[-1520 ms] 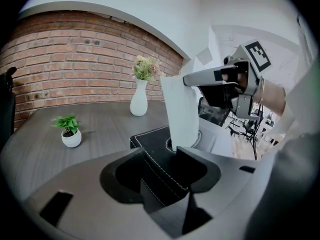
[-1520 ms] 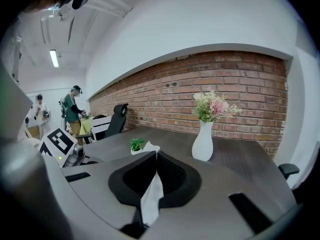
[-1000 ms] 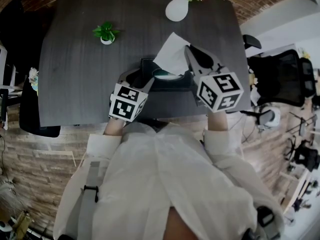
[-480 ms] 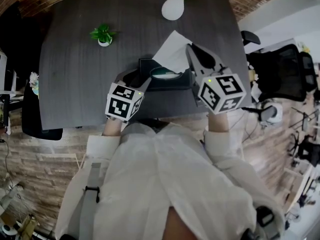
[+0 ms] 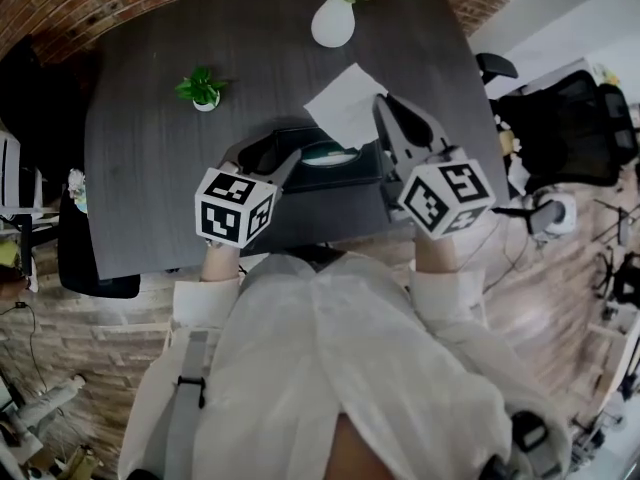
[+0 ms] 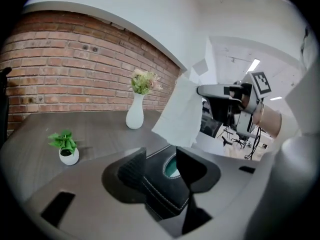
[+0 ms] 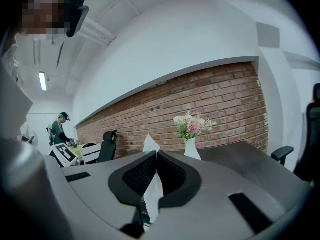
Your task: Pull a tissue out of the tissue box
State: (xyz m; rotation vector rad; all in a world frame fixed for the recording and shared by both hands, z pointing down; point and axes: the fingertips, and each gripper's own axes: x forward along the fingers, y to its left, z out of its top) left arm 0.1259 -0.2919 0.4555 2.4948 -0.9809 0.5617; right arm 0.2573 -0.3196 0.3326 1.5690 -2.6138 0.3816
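Your right gripper (image 7: pixel 152 156) has its jaws pinched together on the tissue (image 5: pixel 345 103) — the sheet runs up between them and hangs below. Your left gripper (image 6: pixel 160 159) is set wide, astride the near end of the tissue box (image 5: pixel 340 173), apparently bearing on both sides. That hold makes sense: it pins the box to the table (image 5: pixel 160 168) so only the sheet rises. From the left gripper view, the tissue's lower edge looks clear of the oval opening — the pull seems nearly done. Your right hand sits high, angled out over the box; your left sits lower, at the box's left end.
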